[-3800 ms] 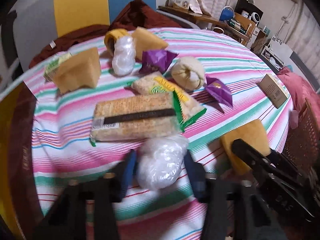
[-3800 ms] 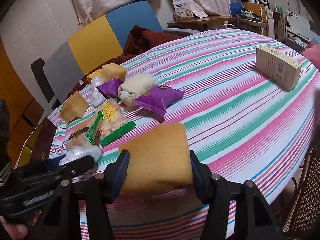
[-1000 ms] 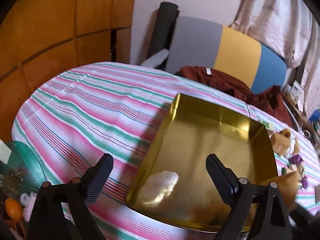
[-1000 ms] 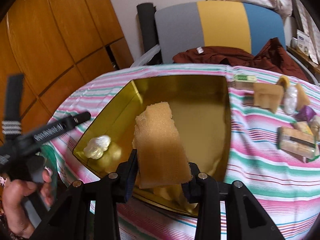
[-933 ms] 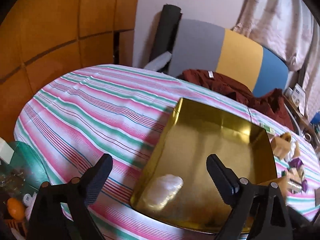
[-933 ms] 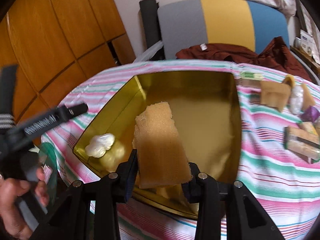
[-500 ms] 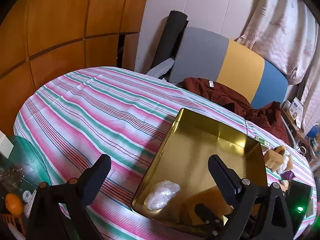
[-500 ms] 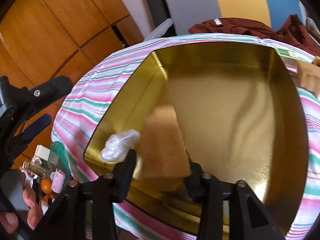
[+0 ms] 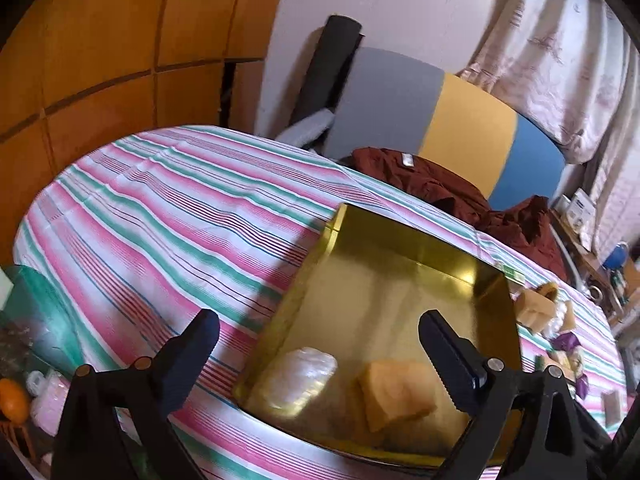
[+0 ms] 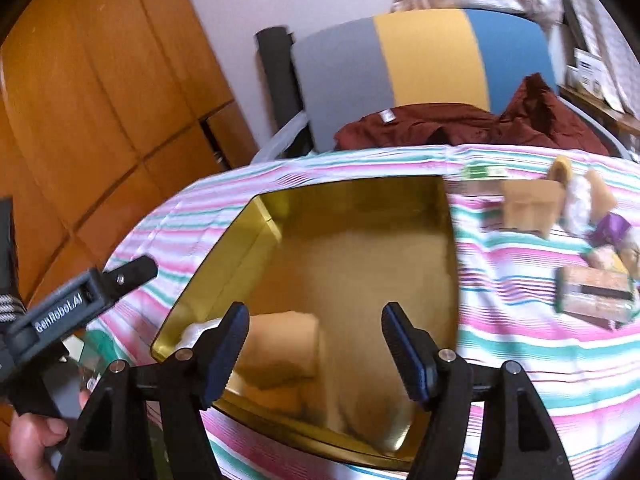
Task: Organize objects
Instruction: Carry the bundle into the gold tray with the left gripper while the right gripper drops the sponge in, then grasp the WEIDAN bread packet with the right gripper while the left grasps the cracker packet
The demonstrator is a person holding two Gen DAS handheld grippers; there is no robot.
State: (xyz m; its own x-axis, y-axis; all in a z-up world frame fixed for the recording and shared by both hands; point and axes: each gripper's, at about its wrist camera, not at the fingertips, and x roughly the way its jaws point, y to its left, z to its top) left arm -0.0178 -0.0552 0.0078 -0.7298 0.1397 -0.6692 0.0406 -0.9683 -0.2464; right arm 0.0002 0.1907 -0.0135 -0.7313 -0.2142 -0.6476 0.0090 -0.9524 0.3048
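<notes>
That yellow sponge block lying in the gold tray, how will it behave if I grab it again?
The yellow sponge block looks porous, so probably light and squashy. It lies flat beside the clear plastic bundle in the gold tray, so unlikely to roll.

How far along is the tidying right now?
Done: a sponge and a plastic bag lie in the gold tray. In hand: nothing; the right tool has just been opening and stands empty, the left tool open too. Left: sponges, snack packs and other items on the table.
</notes>
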